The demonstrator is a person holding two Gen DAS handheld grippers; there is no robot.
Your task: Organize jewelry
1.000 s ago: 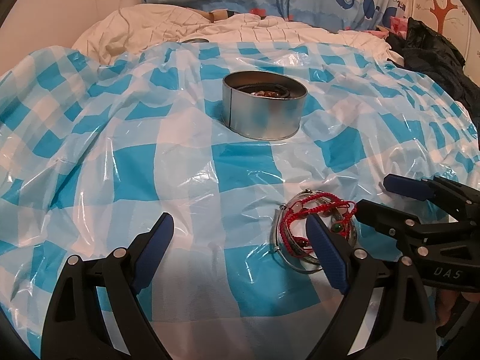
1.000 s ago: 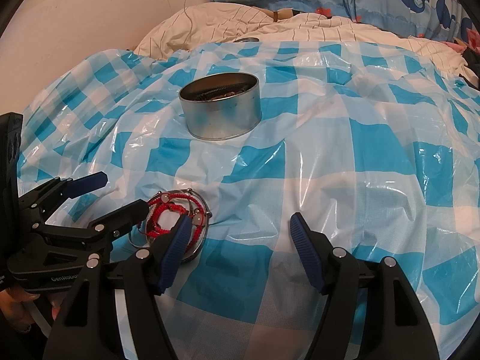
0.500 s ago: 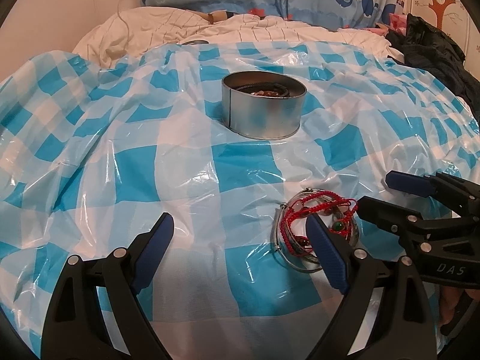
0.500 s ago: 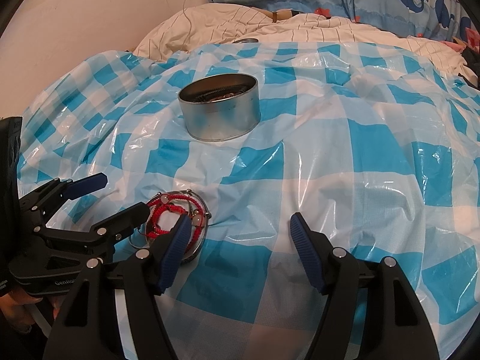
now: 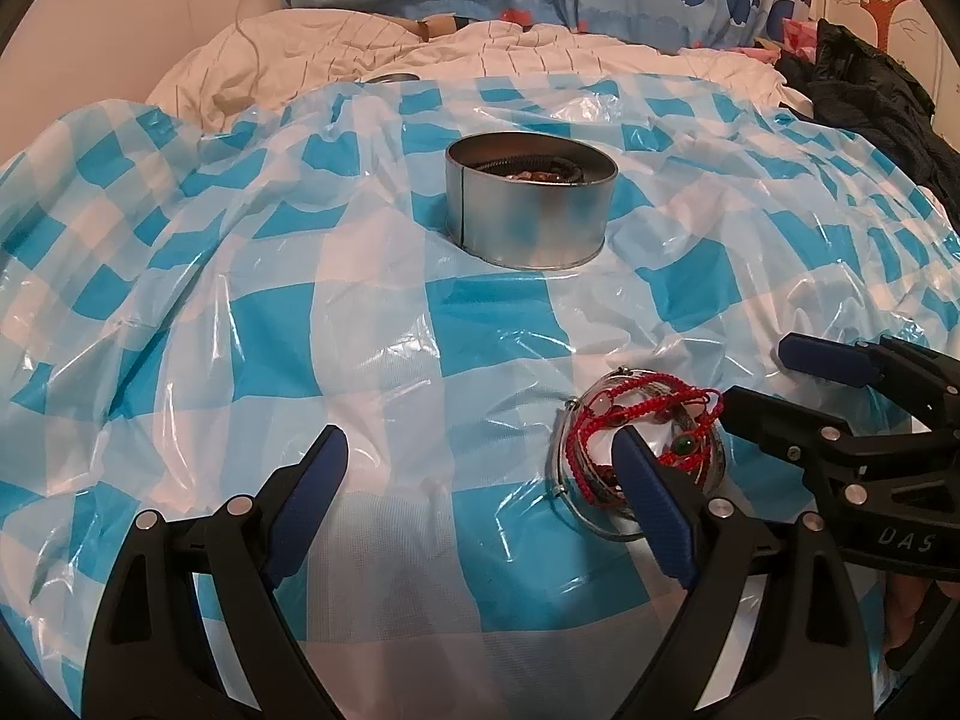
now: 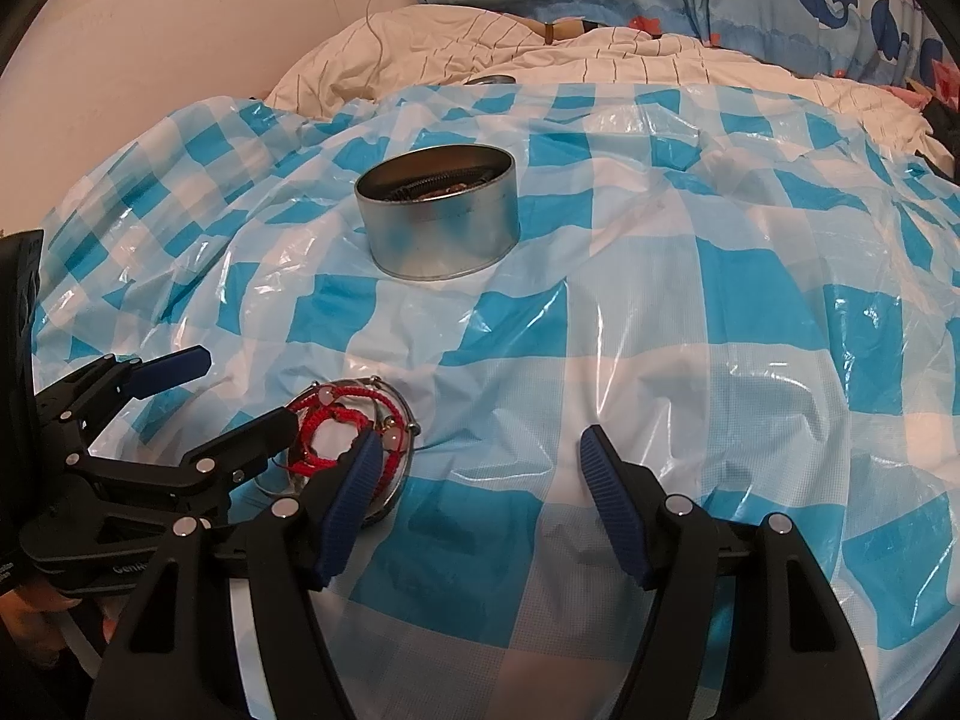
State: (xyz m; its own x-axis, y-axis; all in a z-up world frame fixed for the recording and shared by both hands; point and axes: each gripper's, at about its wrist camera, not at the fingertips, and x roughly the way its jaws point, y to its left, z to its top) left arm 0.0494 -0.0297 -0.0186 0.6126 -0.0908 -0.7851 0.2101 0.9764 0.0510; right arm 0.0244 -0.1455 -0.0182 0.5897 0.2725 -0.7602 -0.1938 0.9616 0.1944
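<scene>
Bracelets [image 5: 636, 450], perhaps three tangled, one tin [image 5: 531, 204], two open grippers

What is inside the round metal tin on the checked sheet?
Over the rim of the metal tin, a dark coiled or chain-like piece and some reddish-brown beads show along the far inner wall. The near wall hides the floor and whatever else lies there.

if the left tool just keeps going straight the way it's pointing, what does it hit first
Probably the blue and white checked plastic sheet. The left tool, open and empty, angles down at bare sheet. The pile of red cord bracelets and silver bangles lies by its right finger, seemingly off that line, though depth is unclear.
</scene>
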